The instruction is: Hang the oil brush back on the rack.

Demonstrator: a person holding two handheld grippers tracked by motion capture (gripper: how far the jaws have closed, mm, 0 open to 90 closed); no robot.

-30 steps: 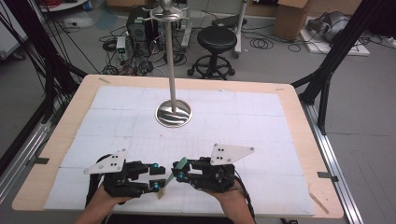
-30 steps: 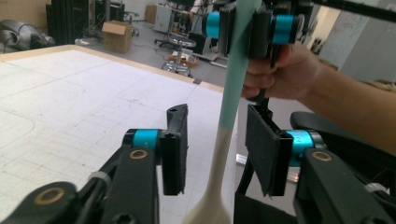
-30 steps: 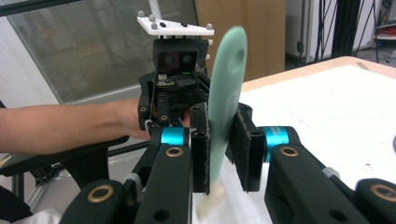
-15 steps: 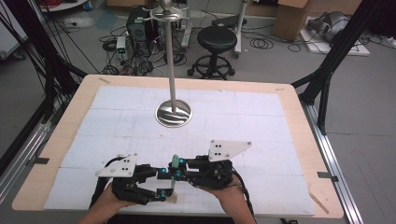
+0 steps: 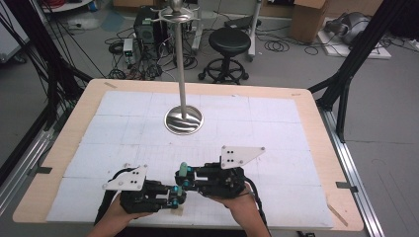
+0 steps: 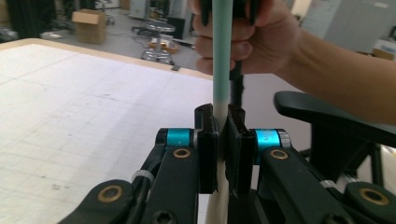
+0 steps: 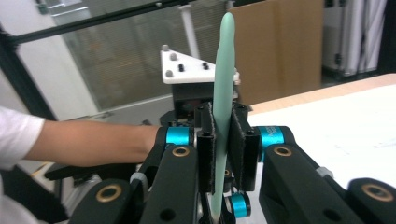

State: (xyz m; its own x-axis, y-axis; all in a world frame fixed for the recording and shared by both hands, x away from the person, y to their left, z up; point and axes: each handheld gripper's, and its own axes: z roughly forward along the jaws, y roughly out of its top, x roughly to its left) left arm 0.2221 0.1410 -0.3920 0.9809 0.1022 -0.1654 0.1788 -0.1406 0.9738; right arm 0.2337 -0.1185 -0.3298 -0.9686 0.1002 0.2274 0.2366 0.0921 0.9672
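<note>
A slim utensil with a pale teal blade (image 7: 224, 70) and a cream handle (image 6: 218, 116) stands between both grippers near the table's front edge. My left gripper (image 6: 219, 140) is shut on the cream handle, where its jaws have just closed. My right gripper (image 7: 222, 135) holds the teal blade flat between its pads; its jaws have just been opening a little, and the blade is still pinched. In the high view the left gripper (image 5: 174, 196) sits just in front of and left of the right gripper (image 5: 183, 177), their tips almost meeting.
A metal stand with a round base (image 5: 183, 120) and a tall pole (image 5: 181, 64) rises at the middle of the white mat (image 5: 276, 128). The wooden table edge (image 5: 321, 148) frames the mat. Stools, cables and boxes lie on the floor beyond.
My left gripper has shifted toward the front edge and turned in under the right gripper, and its jaws have closed onto the handle. The right gripper has barely moved.
</note>
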